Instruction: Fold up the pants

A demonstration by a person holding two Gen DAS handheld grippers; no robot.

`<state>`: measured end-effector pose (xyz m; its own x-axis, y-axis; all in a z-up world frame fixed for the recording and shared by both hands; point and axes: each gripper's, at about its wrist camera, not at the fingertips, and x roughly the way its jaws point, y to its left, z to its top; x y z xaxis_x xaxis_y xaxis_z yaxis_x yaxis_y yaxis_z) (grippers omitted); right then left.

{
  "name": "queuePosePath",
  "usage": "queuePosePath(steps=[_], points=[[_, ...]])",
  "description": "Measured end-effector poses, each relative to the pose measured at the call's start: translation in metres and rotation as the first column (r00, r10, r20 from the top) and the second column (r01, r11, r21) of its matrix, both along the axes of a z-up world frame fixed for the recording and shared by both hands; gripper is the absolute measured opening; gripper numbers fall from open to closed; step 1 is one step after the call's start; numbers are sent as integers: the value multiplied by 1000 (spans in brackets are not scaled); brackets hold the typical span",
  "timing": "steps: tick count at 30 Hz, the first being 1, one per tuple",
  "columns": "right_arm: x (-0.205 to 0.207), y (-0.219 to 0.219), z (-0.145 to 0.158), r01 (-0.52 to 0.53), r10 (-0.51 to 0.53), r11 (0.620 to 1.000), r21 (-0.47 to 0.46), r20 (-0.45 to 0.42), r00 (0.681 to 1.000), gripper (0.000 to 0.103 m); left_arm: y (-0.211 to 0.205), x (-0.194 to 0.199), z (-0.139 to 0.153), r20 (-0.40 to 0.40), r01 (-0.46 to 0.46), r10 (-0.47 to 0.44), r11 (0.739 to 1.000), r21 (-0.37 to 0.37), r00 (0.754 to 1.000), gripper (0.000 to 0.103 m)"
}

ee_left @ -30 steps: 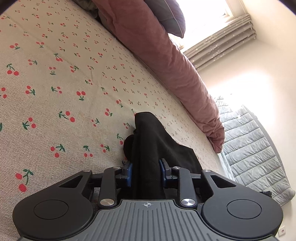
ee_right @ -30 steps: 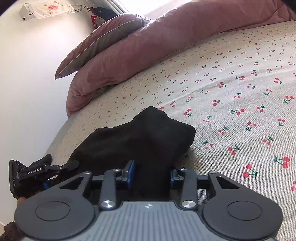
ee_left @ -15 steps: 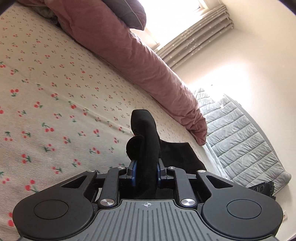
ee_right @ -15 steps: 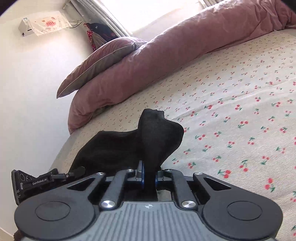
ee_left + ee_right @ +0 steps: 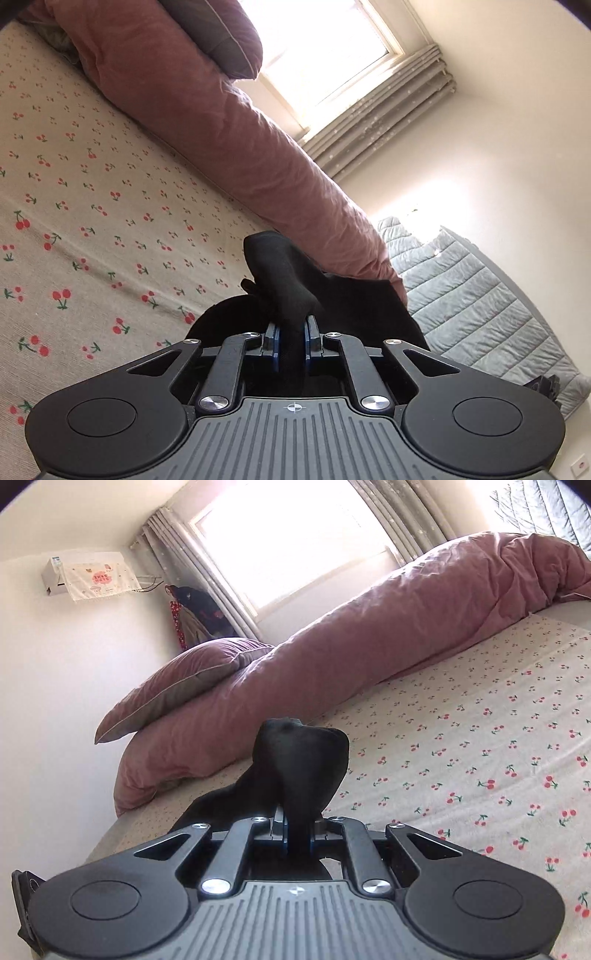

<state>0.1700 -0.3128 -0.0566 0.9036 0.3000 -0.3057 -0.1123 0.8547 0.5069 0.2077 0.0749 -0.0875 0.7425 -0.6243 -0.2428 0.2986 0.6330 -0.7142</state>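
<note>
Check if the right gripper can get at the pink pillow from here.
Probably not as things stand: the right gripper is shut on the black pants, and the pillow sits far back on the duvet.

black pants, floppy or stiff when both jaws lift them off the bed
Probably floppy: the pants bunch into a soft hump above the left gripper and droop behind it. Likely light, since a thin pinch in the right gripper holds them up. The hanging part may drag on the sheet.

Matt black knit pants (image 5: 284,280) bunch above a coarse-woven, cherry-printed cotton bedsheet (image 5: 92,229); beyond the sheet, a crinkled mauve cloth duvet (image 5: 369,657) and quilted grey fabric (image 5: 480,302).
</note>
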Motion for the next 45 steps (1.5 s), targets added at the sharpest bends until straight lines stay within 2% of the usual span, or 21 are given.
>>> queuePosePath(steps=[2, 4, 6, 7, 8, 9, 12, 15, 18, 23, 25, 26, 27, 29, 32, 35, 38, 40, 42, 45], points=[[19, 4, -11, 22, -24, 999, -40, -49, 999, 17, -3, 4, -5, -11, -25, 26, 996, 83, 1000, 12], [33, 7, -26, 74, -85, 993, -96, -123, 989, 39, -6, 11, -13, -58, -39, 49, 986, 163, 997, 16], [39, 5, -43, 114, -145, 981, -160, -201, 969, 47, -5, 13, -19, -78, -40, 55, 982, 186, 995, 23], [38, 2, -47, 110, -142, 982, -154, -216, 966, 47, -5, 14, -18, -94, -28, 45, 983, 182, 995, 24], [34, -4, -47, 103, -130, 986, -133, -216, 968, 47, -5, 14, -15, -108, -15, 36, 982, 187, 994, 25], [28, -9, -44, 104, -128, 987, -119, -215, 968, 53, -5, 14, -12, -121, -9, 34, 979, 203, 992, 26], [7, -16, -25, 125, -146, 984, -128, -171, 974, 61, -3, 6, 3, -131, -1, 39, 962, 274, 991, 27], [-16, -11, -10, 108, -130, 983, -149, -144, 981, 62, -5, -12, 21, -78, -29, 60, 936, 351, 995, 30], [-32, 4, -4, 60, -82, 981, -186, -116, 990, 63, -15, -36, 37, -1, -30, 34, 914, 405, 999, 34], [-33, 45, -10, -50, 14, 960, -277, -129, 992, 61, -45, -63, 48, 72, 52, -89, 912, 408, 993, 34], [-28, 60, -19, -81, 29, 943, -323, -162, 986, 60, -64, -66, 40, 61, 88, -128, 890, 448, 990, 34], [-28, 64, -26, -98, 36, 934, -343, -184, 982, 59, -70, -67, 34, 51, 101, -143, 872, 478, 988, 34], [-30, 67, -33, -106, 31, 923, -369, -204, 979, 53, -75, -69, 25, 36, 112, -152, 849, 516, 988, 33], [-39, 67, -42, -126, 36, 903, -411, -220, 975, 51, -73, -76, 11, 22, 125, -164, 823, 555, 986, 30], [-63, 65, -41, -172, 78, 868, -467, -214, 974, 50, -61, -97, 10, 45, 153, -216, 808, 569, 975, 33], [-87, 60, -37, -208, 108, 849, -485, -226, 968, 51, -51, -123, 17, 56, 191, -275, 786, 588, 960, 34], [-107, 53, -34, -214, 108, 852, -478, -240, 965, 51, -51, -140, 18, 7, 242, -318, 736, 632, 948, 34], [-116, 44, -28, -208, 96, 873, -441, -263, 960, 58, -52, -150, 18, -24, 260, -327, 703, 662, 945, 34], [-125, 38, -23, -196, 63, 898, -395, -325, 944, 60, -53, -155, 23, -56, 260, -302, 697, 669, 952, 34], [-141, 35, -9, -139, 10, 912, -385, -317, 948, 62, -57, -159, 36, -92, 227, -223, 719, 657, 971, 43]])
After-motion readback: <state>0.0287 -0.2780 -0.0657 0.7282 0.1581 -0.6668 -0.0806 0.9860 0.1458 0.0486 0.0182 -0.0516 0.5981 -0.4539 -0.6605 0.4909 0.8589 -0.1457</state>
